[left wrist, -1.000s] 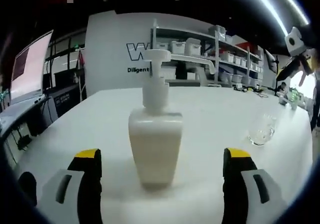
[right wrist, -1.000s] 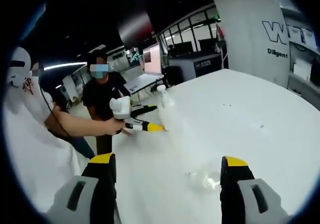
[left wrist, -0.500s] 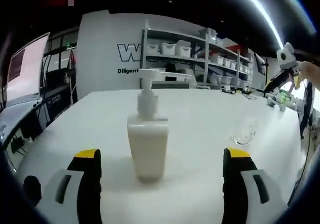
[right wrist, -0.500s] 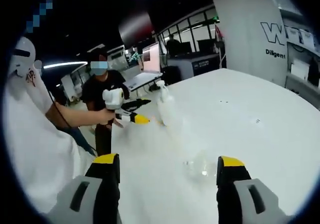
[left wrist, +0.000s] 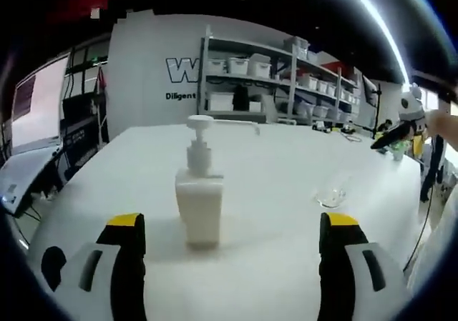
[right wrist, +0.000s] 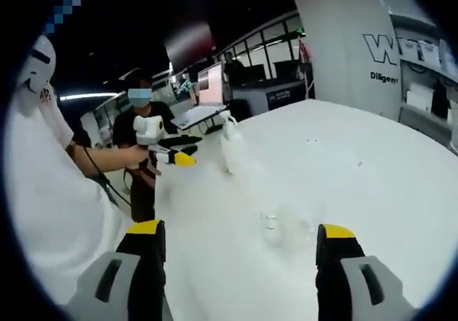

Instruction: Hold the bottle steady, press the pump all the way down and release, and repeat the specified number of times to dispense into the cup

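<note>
In the left gripper view my left gripper [left wrist: 229, 228] is wide apart and holds nothing; the bottle [left wrist: 199, 201] stands upright on the white table [left wrist: 286, 164] ahead between the jaws, the cup [left wrist: 331, 194] off right, shelves [left wrist: 286, 85] behind. In the right gripper view my right gripper [right wrist: 236, 239] also gapes with nothing held, the cup [right wrist: 275, 226] just ahead, the bottle [right wrist: 230, 144] farther off beside the left gripper [right wrist: 175, 153].

The pump bottle [left wrist: 200, 203] is a creamy off-white all over, pump head included, and it sits on a plain white counter [left wrist: 286, 156]. The cup [left wrist: 330, 196] is clear glass, almost see-through against the white. Each hand-held gripper [left wrist: 230, 257] has black jaws with yellow tips and light grey bodies; the right one [right wrist: 240, 264] looks the same. Back wall [left wrist: 143, 63] is white with dark lettering. The person's sleeve [right wrist: 43, 192] is white; someone behind wears a black shirt [right wrist: 132, 131].
</note>
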A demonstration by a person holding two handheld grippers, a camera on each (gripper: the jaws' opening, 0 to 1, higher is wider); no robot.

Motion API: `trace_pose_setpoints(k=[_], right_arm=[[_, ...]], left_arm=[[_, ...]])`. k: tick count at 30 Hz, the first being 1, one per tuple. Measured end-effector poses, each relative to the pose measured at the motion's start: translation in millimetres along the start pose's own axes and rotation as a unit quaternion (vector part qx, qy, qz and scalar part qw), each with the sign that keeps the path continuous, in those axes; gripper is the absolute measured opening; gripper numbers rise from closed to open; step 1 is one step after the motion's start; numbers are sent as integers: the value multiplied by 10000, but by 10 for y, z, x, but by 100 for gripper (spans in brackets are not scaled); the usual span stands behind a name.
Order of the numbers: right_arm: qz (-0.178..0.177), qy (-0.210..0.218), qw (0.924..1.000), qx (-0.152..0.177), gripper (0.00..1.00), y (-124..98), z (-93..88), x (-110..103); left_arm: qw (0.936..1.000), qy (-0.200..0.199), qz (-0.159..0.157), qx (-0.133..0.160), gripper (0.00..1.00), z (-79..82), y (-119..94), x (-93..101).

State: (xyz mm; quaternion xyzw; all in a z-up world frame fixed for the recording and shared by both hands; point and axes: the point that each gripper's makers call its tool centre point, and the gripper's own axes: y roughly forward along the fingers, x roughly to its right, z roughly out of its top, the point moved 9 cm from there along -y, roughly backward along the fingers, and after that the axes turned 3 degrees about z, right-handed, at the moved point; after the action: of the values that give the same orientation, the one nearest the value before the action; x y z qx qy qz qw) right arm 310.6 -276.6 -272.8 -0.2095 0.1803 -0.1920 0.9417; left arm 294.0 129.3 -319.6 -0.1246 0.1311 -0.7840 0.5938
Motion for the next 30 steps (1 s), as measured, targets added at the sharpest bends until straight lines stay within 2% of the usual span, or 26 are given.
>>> trace_pose_setpoints(k=[2,3,4,6,7,8,9,11,13,14,15,17,18,19,21,22,24,25,26,27,28,29,30], right_arm=[[-48,2,10000,22,92,-11,-59,-22],[-3,-73,10000,19,94,-19,-86,-46],[2,-110,9999,98,94,-36,-107,-66],[-39,-76,9999,136,99,-44,-134,-82],[-89,-116,9996,222,99,-57,-131,-84],[-220,-194,9993,249,99,-79,-150,-75],[-146,-141,9994,274,99,-83,-164,-90],[-230,-316,9989,256,99,-80,-199,-124],[-341,19,9991,255,99,-77,-235,-133],[-298,-217,9988,336,99,-72,-242,-132],[-395,-100,9985,365,99,-73,-260,-121],[-272,-54,9989,365,99,-72,-279,-149],[-434,-128,9982,402,99,-78,-282,-127],[-349,-85,9989,300,99,-70,-308,-138],[-528,-175,9970,531,99,-78,-284,-105],[-383,-58,9982,451,99,-84,-309,-127],[-477,-118,9978,436,99,-88,-322,-116],[-345,-65,9985,424,99,-88,-337,-131],[-496,-62,9973,535,99,-93,-322,-103],[-461,-157,9977,476,99,-99,-326,-104],[-427,15,9980,475,99,-101,-343,-96],[-527,-58,9975,474,99,-113,-340,-73],[-418,-138,9977,508,99,-123,-336,-91]], left_arm=[[9998,-147,-27,-132,99,4,-30,17],[9999,-30,-11,-144,99,10,-46,27],[9998,185,66,3,99,44,-73,23],[9997,-166,-42,-180,99,33,-102,63],[9998,-80,0,-183,99,39,-106,56],[9997,32,27,-221,99,40,-127,66],[10000,40,-23,-69,99,58,-141,85],[10000,6,-16,-86,99,68,-152,103],[9999,31,-35,-145,99,65,-170,119],[10000,2,-28,-53,99,77,-185,134],[9999,31,-30,-101,99,76,-189,142],[9999,10,-37,-118,99,80,-208,158],[9999,24,-46,-109,99,86,-215,165],[10000,32,-47,-72,99,94,-222,169],[9998,110,-16,-177,99,86,-223,172],[9998,80,-38,-204,99,84,-226,177],[9999,97,-42,-120,99,110,-243,192],[9999,94,-34,-136,99,113,-250,193],[9999,40,-46,-151,99,124,-260,203],[9999,34,-46,-152,99,129,-267,201],[9999,52,-45,-90,99,141,-276,207],[9999,58,-52,-126,99,143,-280,208],[9997,-16,-67,-218,99,140,-287,214]])
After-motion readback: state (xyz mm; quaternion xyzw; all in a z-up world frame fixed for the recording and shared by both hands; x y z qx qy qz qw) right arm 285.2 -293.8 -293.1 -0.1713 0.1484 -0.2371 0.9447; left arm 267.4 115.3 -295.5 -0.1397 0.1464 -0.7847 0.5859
